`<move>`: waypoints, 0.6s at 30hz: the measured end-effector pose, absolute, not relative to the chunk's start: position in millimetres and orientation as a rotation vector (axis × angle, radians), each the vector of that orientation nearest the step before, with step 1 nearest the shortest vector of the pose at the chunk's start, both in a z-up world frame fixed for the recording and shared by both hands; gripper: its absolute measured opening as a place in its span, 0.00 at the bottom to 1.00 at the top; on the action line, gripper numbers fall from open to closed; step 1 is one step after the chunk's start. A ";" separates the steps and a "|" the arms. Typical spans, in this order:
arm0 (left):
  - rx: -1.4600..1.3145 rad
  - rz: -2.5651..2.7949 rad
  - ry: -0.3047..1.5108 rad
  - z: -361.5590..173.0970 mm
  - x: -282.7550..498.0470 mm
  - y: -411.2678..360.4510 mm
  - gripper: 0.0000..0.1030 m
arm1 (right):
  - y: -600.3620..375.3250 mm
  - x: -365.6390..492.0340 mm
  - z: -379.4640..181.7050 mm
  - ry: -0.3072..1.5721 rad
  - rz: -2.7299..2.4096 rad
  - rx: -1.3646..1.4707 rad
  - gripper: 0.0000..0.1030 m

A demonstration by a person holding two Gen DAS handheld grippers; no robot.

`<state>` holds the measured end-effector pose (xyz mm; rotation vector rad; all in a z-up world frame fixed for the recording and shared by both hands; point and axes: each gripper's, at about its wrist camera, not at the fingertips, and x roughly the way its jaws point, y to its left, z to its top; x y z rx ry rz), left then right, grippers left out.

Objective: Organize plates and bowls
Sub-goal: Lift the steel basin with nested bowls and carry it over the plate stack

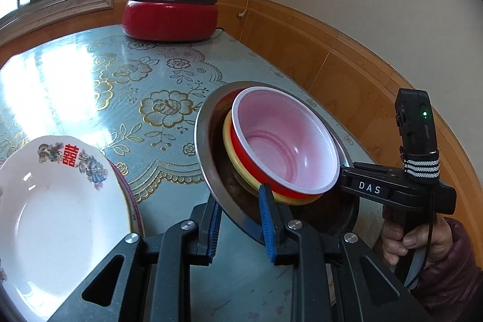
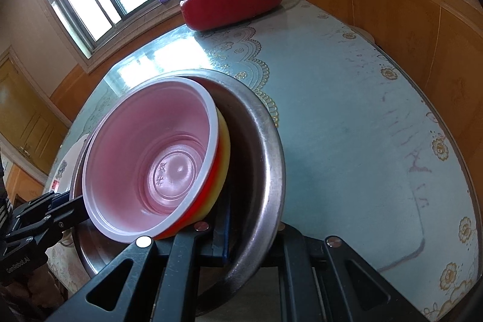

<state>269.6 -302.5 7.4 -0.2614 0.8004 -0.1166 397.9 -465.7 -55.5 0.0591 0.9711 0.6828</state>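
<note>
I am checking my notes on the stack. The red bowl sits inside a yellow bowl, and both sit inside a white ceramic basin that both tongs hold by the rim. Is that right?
Not quite. The basin is stainless steel, not white ceramic; the right wrist view shows its metal rim. The rest holds: the red bowl sits in the yellow bowl, and the left tongs and right tongs both hold the rim.

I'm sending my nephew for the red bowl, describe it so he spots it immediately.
On the floral blue table sits a wide steel basin. Nested inside it, atop a yellow bowl, is the red bowl, alone in having a pink inside and white rim.
</note>
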 end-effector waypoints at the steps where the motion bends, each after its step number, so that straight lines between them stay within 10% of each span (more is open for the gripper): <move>1: -0.264 -0.123 0.800 8.3 268.0 -298.8 0.24 | -463.4 395.2 -53.8 0.968 0.677 0.057 0.08; 18: -0.271 -0.176 0.759 21.7 240.6 -260.0 0.24 | -436.7 356.6 -33.4 0.926 0.617 0.038 0.09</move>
